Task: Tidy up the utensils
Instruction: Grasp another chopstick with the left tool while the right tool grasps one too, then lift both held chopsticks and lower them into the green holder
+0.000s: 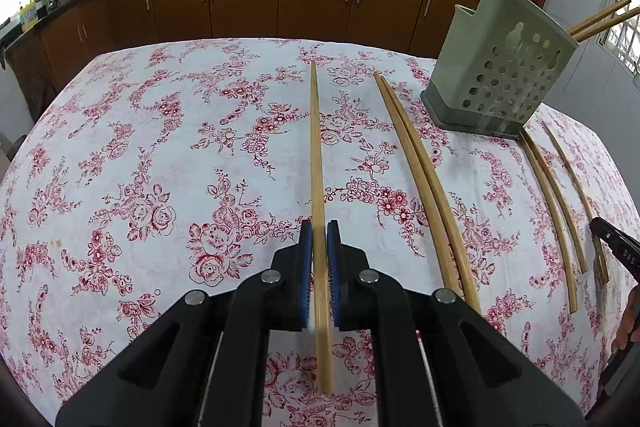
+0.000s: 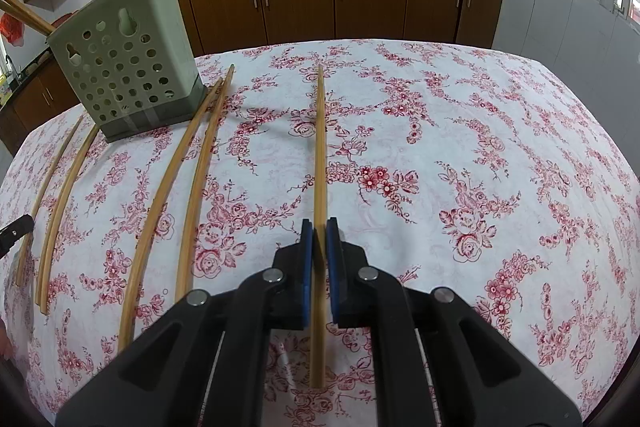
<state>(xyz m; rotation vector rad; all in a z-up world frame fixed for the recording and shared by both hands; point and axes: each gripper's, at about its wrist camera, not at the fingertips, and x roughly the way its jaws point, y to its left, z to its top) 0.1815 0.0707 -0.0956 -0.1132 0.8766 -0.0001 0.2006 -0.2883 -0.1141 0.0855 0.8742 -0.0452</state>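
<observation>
While both hand-held grippers are clenched, each on one chopstick, the move ahead turns on where the holder (image 1: 500,67) stands from each of them.

The left hand-held gripper (image 1: 319,239) grips the left chopstick (image 1: 316,155) near its butt end. That stick runs straight away from the jaws, its tip pointing at the far edge of the worktop (image 1: 160,131). From here the holder lies ahead and to the right, standing upright with some sticks already poking out of its top. Between this gripper and the holder lies a pair (image 1: 420,187) side by side, butts toward the near edge. Left of the holder the cloth is bare, so there is room to lift and swing.

Just right of the holder's base, three more loose sticks (image 1: 556,195) lie on the cloth, two close together and one apart; the outermost seems to pass under the other gripper's black tip, though the rim of the left view is too warped to be sure.

The right hand-held gripper (image 2: 319,237) holds the right chopstick (image 2: 320,147) the same way, long axis straight ahead. The holder is ahead and to its left, and looks about as near to this hand as to the other. Right of the holder the worktop is open to its far edge and its right edge.
</observation>
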